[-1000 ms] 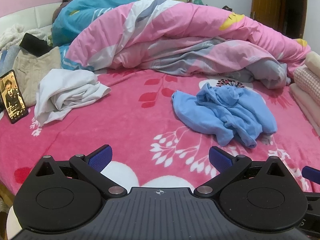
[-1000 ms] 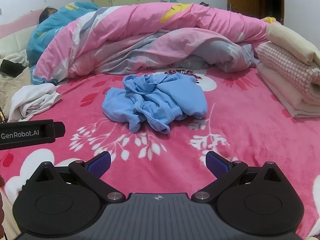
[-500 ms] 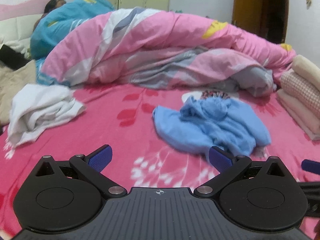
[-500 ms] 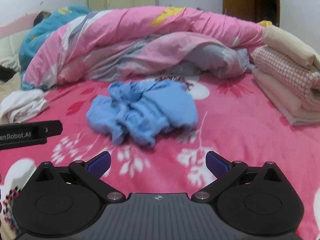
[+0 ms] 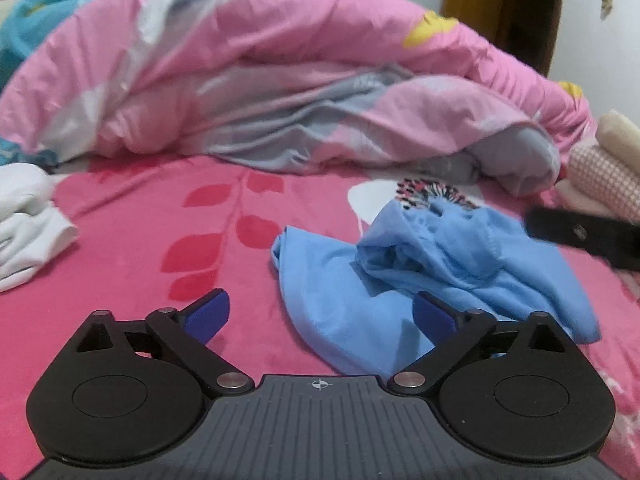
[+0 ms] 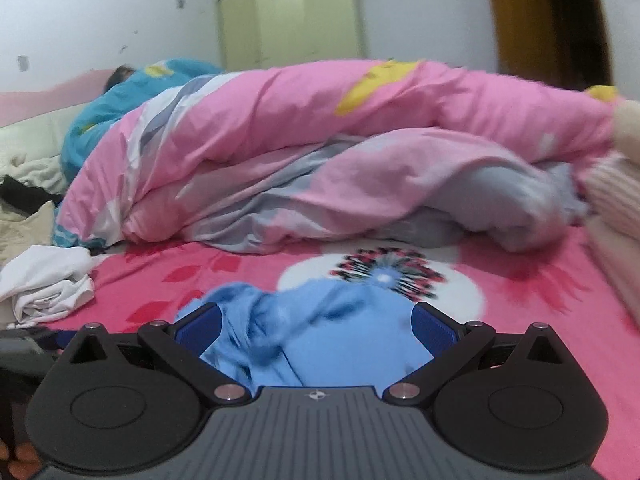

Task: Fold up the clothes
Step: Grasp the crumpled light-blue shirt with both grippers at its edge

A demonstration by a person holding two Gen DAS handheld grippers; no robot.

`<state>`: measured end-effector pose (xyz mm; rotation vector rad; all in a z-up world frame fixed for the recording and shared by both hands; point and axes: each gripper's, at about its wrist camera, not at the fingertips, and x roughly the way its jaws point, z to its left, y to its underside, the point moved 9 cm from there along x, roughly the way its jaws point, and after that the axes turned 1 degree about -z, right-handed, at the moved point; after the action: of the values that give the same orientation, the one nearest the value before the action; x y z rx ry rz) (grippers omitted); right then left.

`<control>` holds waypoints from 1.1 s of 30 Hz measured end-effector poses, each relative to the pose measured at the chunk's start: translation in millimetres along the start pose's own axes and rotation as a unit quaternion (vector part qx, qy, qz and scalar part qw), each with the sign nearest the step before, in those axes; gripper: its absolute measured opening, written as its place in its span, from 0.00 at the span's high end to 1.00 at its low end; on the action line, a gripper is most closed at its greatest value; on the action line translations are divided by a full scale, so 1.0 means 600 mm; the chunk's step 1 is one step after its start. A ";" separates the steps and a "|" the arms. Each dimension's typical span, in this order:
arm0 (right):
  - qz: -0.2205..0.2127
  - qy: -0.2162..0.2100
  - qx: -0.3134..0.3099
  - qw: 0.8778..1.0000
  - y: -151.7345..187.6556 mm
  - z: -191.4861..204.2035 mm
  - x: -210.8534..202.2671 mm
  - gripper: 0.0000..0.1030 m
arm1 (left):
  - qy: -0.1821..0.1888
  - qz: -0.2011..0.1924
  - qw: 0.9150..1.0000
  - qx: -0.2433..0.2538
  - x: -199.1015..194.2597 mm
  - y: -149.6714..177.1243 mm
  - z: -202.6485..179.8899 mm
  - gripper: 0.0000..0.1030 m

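Observation:
A crumpled light blue garment (image 5: 440,264) lies on the pink floral bed sheet (image 5: 140,240). My left gripper (image 5: 320,312) hovers over the garment's near left edge. Its jaws are closing but still stand wide, and the blue pads (image 5: 208,312) do not press the cloth. In the right wrist view, my right gripper (image 6: 316,326) stands open low over the same blue garment (image 6: 340,344), with cloth bunched between its fingers and nothing gripped. The right gripper's black housing (image 5: 580,236) shows blurred over the garment's far right side.
A bulky pink and grey quilt (image 5: 280,80) fills the back of the bed. A crumpled white garment (image 5: 24,232) lies at the left. Folded cloths (image 5: 608,168) are stacked at the right. A person lies under a blue quilt (image 6: 132,120) at the far left.
Both grippers have moved forward and closer to the blue garment, which now sits between the right gripper's fingers. The phone at the left has left the view.

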<state>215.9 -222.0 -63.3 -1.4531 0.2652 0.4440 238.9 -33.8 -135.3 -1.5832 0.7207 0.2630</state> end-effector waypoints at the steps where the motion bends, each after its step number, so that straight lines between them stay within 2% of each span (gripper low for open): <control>1: 0.008 -0.008 -0.004 1.000 -0.003 0.005 0.022 0.00 | 0.007 0.003 1.000 -0.002 0.009 0.002 0.000 0.10; 2: 0.015 -0.014 -0.011 1.000 -0.004 0.010 0.042 0.00 | 0.015 0.007 1.000 -0.004 0.017 0.003 -0.001 0.13; 3: 0.025 -0.015 -0.018 0.999 -0.001 0.015 0.059 0.00 | 0.022 0.010 1.000 -0.007 0.026 0.004 -0.002 0.21; 6: 0.053 -0.012 -0.041 0.998 0.012 0.027 0.100 0.03 | 0.042 0.016 0.999 -0.010 0.036 0.010 -0.006 0.32; 9: 0.075 -0.005 -0.060 0.995 0.027 0.032 0.120 0.12 | 0.058 0.017 0.998 -0.010 0.042 0.014 -0.011 0.43; 13: 0.084 0.000 -0.064 0.994 0.033 0.033 0.115 0.41 | 0.080 0.012 0.997 0.005 0.034 0.014 -0.024 0.69; 14: 0.083 0.001 -0.064 0.994 0.031 0.033 0.111 0.50 | 0.085 0.011 0.996 0.010 0.032 0.014 -0.028 0.72; 15: 0.082 0.003 -0.063 0.995 0.030 0.033 0.105 0.56 | 0.087 0.009 0.996 0.016 0.030 0.014 -0.030 0.79; 16: 0.080 0.004 -0.063 0.995 0.027 0.033 0.099 0.70 | 0.089 0.007 0.996 0.021 0.027 0.014 -0.033 0.83; 19: 0.070 0.012 -0.066 0.995 0.015 0.032 0.075 0.90 | 0.092 0.001 0.996 0.020 0.018 0.012 -0.032 0.87; 27: 0.028 0.017 -0.031 0.999 -0.003 0.016 -0.035 0.93 | 0.114 -0.016 0.993 0.012 -0.043 0.008 -0.035 0.89; 33: 0.009 0.001 0.022 1.000 0.020 0.002 -0.146 0.94 | 0.128 -0.030 0.991 0.015 -0.125 0.038 -0.035 0.89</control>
<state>132.6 -231.8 -36.2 -1.4090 0.2884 0.4489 162.4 -31.8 -107.9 -1.6224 0.8685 0.0048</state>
